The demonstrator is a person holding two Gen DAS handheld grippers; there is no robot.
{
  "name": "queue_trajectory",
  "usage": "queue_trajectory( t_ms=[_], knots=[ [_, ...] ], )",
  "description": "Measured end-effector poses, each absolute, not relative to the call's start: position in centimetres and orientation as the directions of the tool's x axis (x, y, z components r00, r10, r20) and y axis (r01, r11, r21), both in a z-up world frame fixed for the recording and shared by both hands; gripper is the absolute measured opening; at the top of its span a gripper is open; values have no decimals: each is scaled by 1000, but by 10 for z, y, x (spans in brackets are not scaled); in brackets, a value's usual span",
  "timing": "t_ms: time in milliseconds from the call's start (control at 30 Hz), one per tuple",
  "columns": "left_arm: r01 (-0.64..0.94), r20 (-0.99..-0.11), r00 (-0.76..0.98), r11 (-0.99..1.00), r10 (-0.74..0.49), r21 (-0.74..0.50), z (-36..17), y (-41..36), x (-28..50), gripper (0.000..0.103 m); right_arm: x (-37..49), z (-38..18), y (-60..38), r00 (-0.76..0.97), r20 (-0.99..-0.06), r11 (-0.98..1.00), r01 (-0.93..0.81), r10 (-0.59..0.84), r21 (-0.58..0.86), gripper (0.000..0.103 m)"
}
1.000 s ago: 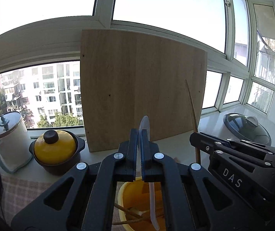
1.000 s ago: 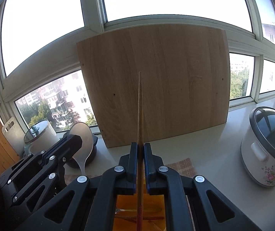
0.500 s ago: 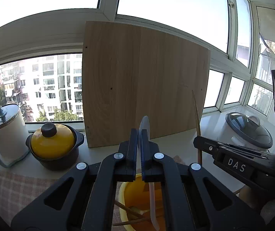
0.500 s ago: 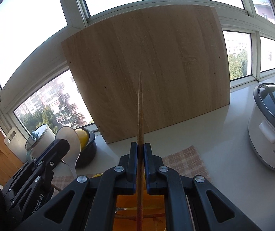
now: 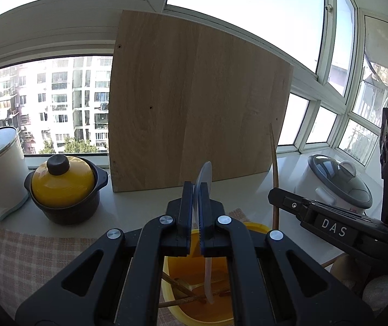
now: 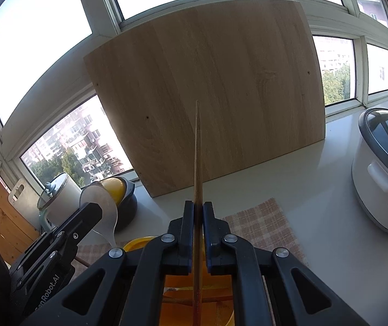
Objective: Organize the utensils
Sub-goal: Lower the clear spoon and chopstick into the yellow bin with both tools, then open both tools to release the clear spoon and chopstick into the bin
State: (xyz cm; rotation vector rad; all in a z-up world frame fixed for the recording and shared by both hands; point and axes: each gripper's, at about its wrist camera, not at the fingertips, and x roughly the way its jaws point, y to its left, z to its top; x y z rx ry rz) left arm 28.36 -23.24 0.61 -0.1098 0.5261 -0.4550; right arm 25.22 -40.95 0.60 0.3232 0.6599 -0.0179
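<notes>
Both hand-held grippers have tipped downward since a second ago, so more of the counter (image 6: 316, 190) shows and the big wooden board (image 6: 221, 95) propped against the window sits lower in each view. Along the counter's back edge stand a white rice cooker (image 6: 384, 179) to the right and a yellow-lidded pot (image 5: 63, 187) to the left. Just under the two grippers, on a checked cloth (image 6: 259, 222), sits a yellow bowl (image 5: 207, 298) with a few utensils lying in it.

Clamped in the left hand-held gripper (image 5: 196, 217) is a white plastic spoon (image 5: 203, 179), bowl end up, long axis running upright with the handle reaching down into the yellow bowl. Shut tight, the right hand-held gripper (image 6: 198, 225) holds a wooden chopstick (image 6: 198, 149), also upright, tip pointing up toward the board.

I would worry about the thin chopstick pivoting or slipping through the pads when moved, and about the two grippers, held close together, knocking each other over the bowl.
</notes>
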Motion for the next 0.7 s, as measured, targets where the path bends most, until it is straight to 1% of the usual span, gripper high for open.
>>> queue_trajectory(
  t_ms=[267, 367, 433, 500, 533, 567, 700],
  knots=[
    [410, -464, 748, 880, -474, -238, 9, -226, 274, 0, 241, 7, -408, 781, -616, 949, 113, 98, 295, 4],
    [421, -469, 741, 877, -481, -233, 11, -224, 270, 1, 237, 8, -404, 778, -621, 953, 106, 97, 282, 5],
    [423, -471, 738, 875, -483, -235, 12, -221, 267, 1, 233, 9, -402, 778, -621, 955, 103, 97, 278, 8],
    [425, -473, 733, 872, -488, -241, 13, -219, 264, 9, 231, 10, -400, 776, -622, 955, 99, 101, 278, 10],
    [426, -474, 733, 872, -489, -241, 14, -217, 262, 18, 230, 10, -399, 776, -622, 956, 98, 101, 277, 11],
    [425, -471, 735, 873, -487, -238, 14, -216, 260, 20, 228, 11, -398, 776, -623, 957, 97, 100, 274, 11],
    [416, -464, 746, 878, -478, -236, 19, -207, 252, 20, 221, 12, -397, 777, -622, 957, 95, 100, 273, 16]
  ],
)
